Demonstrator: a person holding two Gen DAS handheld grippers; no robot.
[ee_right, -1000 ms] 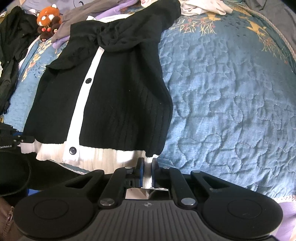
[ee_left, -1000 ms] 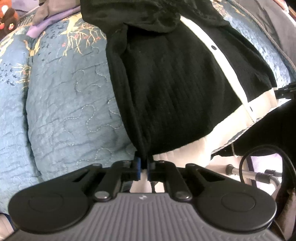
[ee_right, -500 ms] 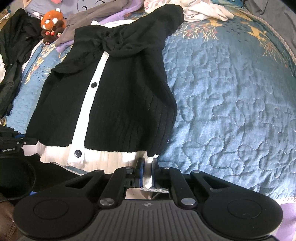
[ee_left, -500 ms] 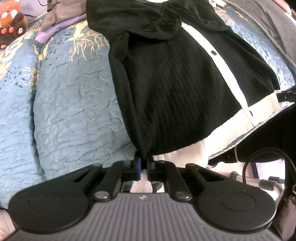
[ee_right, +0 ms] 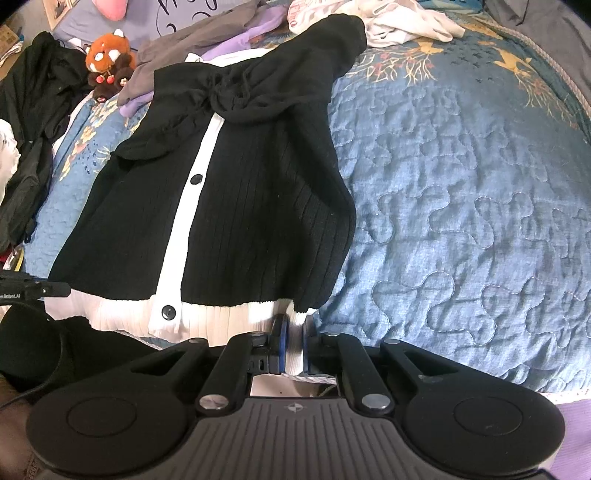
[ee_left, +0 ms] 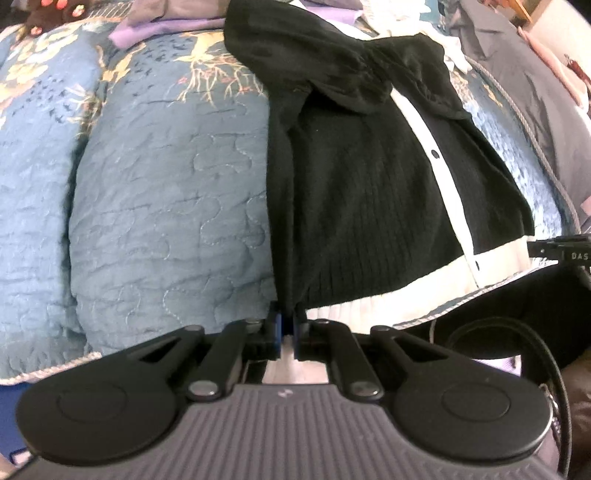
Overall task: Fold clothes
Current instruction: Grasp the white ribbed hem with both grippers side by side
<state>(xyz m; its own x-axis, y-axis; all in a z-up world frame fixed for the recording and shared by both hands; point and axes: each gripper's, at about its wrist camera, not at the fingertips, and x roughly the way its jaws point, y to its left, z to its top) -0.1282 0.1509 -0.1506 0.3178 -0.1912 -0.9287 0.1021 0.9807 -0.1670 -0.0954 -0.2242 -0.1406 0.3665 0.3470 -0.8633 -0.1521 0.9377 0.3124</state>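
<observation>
Black ribbed cardigan (ee_right: 258,221) with white button band and white hem spread flat on blue quilted bedspread (ee_right: 461,221), collar end far, hem end near at bed edge. Sleeves bunched and folded across upper chest area. Two black buttons visible on band in right wrist view, one mid-band, one at hem.

Left gripper (ee_left: 286,330): fingers nearly closed, pinching hem corner of cardigan (ee_left: 362,206) at its side edge; black fabric edge running straight up from fingers. Bedspread (ee_left: 166,221) to the side of it, wrinkled.

Right gripper (ee_right: 291,345): fingers narrow, clamped on white ribbed hem at opposite bottom corner; white fabric visibly sandwiched between blue pads. Both grippers pointing steeply down at bed edge.

Each gripper's tip visible at frame edge in other wrist view, at hem level, well apart across garment width.

Background: red-panda plush toy (ee_right: 109,62) near far left of bed, beside grey and purple garments (ee_right: 184,44). White clothing pile (ee_right: 399,22) at far end past cardigan sleeve. Dark clothing heap (ee_right: 33,122) at left edge. Grey fabric (ee_left: 517,74) along bed's right side in left wrist view. Black cable loop (ee_left: 517,354) at lower right, left wrist view.
</observation>
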